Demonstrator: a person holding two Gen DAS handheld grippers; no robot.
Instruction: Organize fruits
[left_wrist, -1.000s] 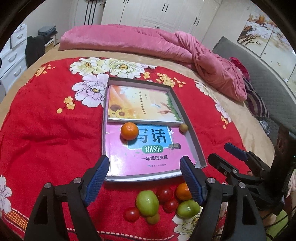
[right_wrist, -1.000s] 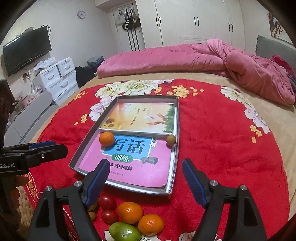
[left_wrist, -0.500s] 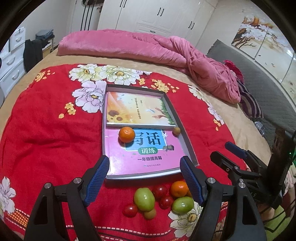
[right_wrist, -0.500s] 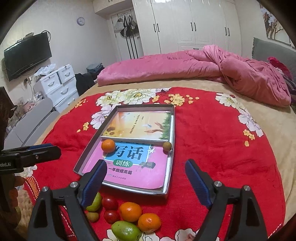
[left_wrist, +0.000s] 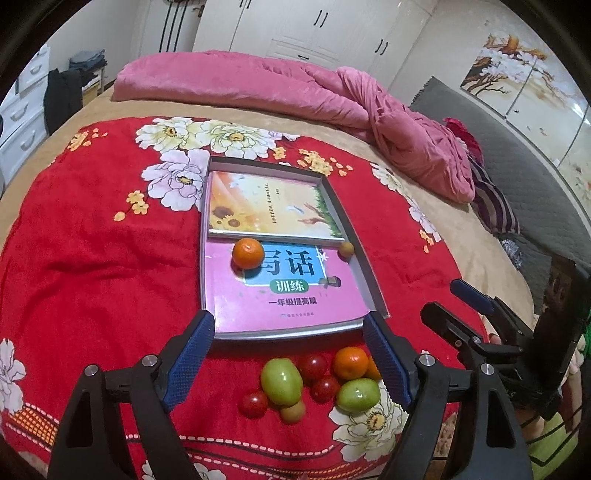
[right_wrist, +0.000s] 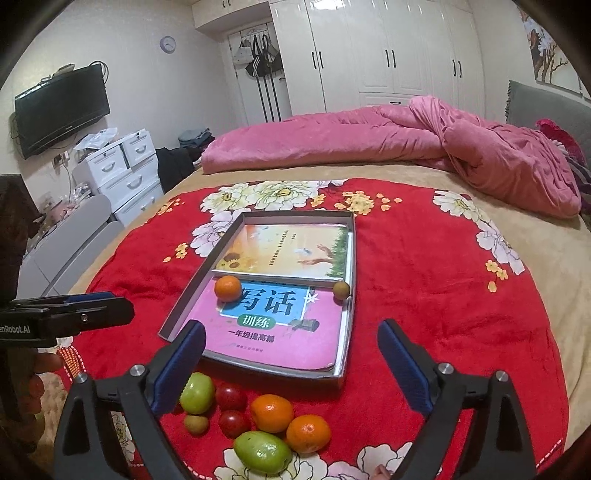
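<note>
A pile of fruit lies on the red flowered blanket in front of a grey tray (left_wrist: 370, 284): green fruits (left_wrist: 281, 381), oranges (left_wrist: 351, 363), red tomatoes (left_wrist: 325, 387) and a small tan fruit (left_wrist: 292, 410). On the books in the tray rest one orange (left_wrist: 248, 253) and one tan fruit (left_wrist: 346, 249). My left gripper (left_wrist: 288, 356) hovers above the pile, its jaws opening, nothing between them. My right gripper (right_wrist: 291, 365) hangs over the same pile (right_wrist: 272, 412) from the right, jaws also opening and empty. The tray's orange (right_wrist: 228, 288) shows there too.
Two books fill the tray: a pink one (left_wrist: 288, 295) in front, a sunflower one (left_wrist: 266, 206) behind. A pink duvet (left_wrist: 295, 88) lies across the bed's far side. White drawers (right_wrist: 122, 166) and a wall TV (right_wrist: 61, 107) stand left of the bed.
Both grippers' jaws have spread wider. The right gripper has drawn back and up a little, so the fruit pile sits fuller in its view. No fruit has moved.
</note>
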